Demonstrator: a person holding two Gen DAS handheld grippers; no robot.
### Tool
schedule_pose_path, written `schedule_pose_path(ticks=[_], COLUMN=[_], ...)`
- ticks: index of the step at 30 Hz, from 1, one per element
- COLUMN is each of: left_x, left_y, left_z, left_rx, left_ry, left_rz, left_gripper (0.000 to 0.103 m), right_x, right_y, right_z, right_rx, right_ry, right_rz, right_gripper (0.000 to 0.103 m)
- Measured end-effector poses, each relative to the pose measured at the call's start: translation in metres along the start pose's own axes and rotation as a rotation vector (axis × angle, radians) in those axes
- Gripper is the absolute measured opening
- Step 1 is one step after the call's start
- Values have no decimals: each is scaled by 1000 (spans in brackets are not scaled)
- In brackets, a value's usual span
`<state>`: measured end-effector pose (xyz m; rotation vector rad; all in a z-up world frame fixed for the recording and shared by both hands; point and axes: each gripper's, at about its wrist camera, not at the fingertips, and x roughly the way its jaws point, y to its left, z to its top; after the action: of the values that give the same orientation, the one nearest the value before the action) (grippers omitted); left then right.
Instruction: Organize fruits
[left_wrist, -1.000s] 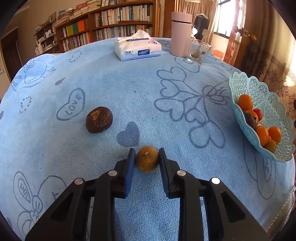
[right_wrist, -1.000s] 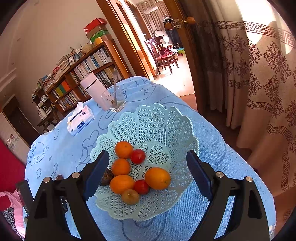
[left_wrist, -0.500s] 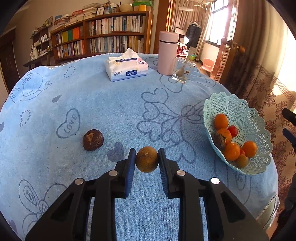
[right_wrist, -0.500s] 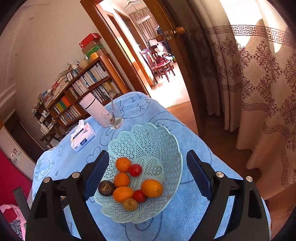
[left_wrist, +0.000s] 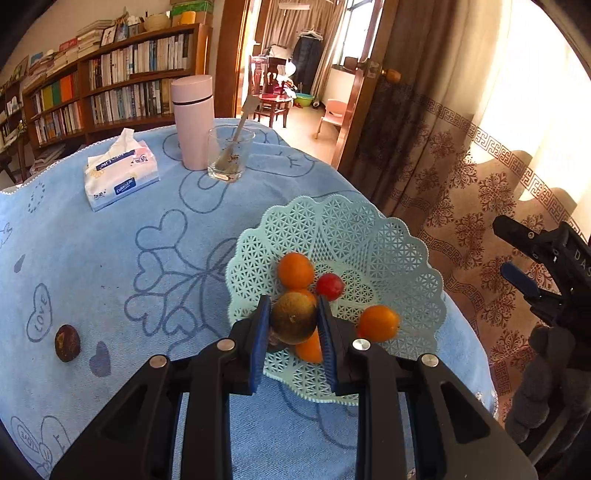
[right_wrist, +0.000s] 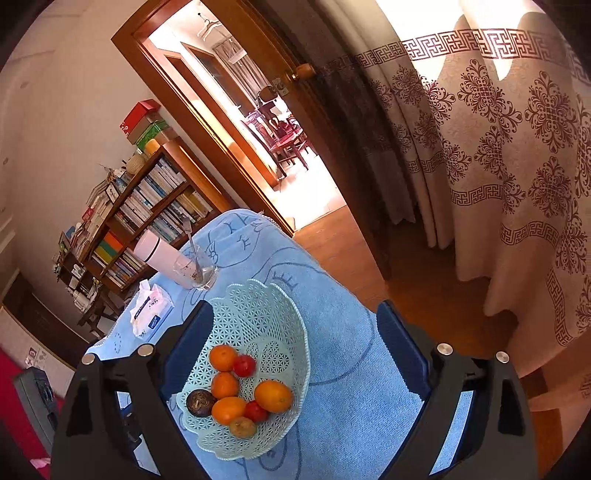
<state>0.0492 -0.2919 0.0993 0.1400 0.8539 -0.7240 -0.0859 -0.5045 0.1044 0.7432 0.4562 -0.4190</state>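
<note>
Left tongs (left_wrist: 293, 325): they squeezed a round brown fruit (left_wrist: 293, 322) tight between the two blue pads, up in the air over the near side of the basket.
Dark fruit (left_wrist: 67, 342): it lay alone on the blue tabletop (left_wrist: 110, 258), far left, well apart from the basket.
Tissue pack (left_wrist: 120, 177): it sat at the back left of the tabletop.
Pink bottle (left_wrist: 194, 122): it stood upright just beside a glass (left_wrist: 229, 153) with a spoon in it.
Basket (left_wrist: 369, 236): pale green and full of little holes, it sat near the right edge of the tabletop.
Fruits in the basket: oranges (right_wrist: 273, 396), small red ones (right_wrist: 244, 365), one dark one (right_wrist: 200, 402) and one brownish one (right_wrist: 242, 427) lay close together in the low part.
Right tongs (right_wrist: 293, 343): they were wide apart and held nothing, up above the basket (right_wrist: 258, 317).
Curtain (right_wrist: 517, 166): it hung at the far right, past the tabletop.
</note>
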Motion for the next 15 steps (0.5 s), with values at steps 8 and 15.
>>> schedule_pose_path(ticks=[8, 15], left_x=[35, 22], left_y=[-38, -34], left_z=[7, 6], left_rx=[51, 70], left_ry=[57, -45], left_rz=[-54, -44], left_gripper=[26, 85], right_x=[0, 5], right_y=[0, 1], right_z=[2, -1], right_rx=[11, 21], right_ry=[15, 22], right_rz=[19, 17], right_gripper=[91, 98])
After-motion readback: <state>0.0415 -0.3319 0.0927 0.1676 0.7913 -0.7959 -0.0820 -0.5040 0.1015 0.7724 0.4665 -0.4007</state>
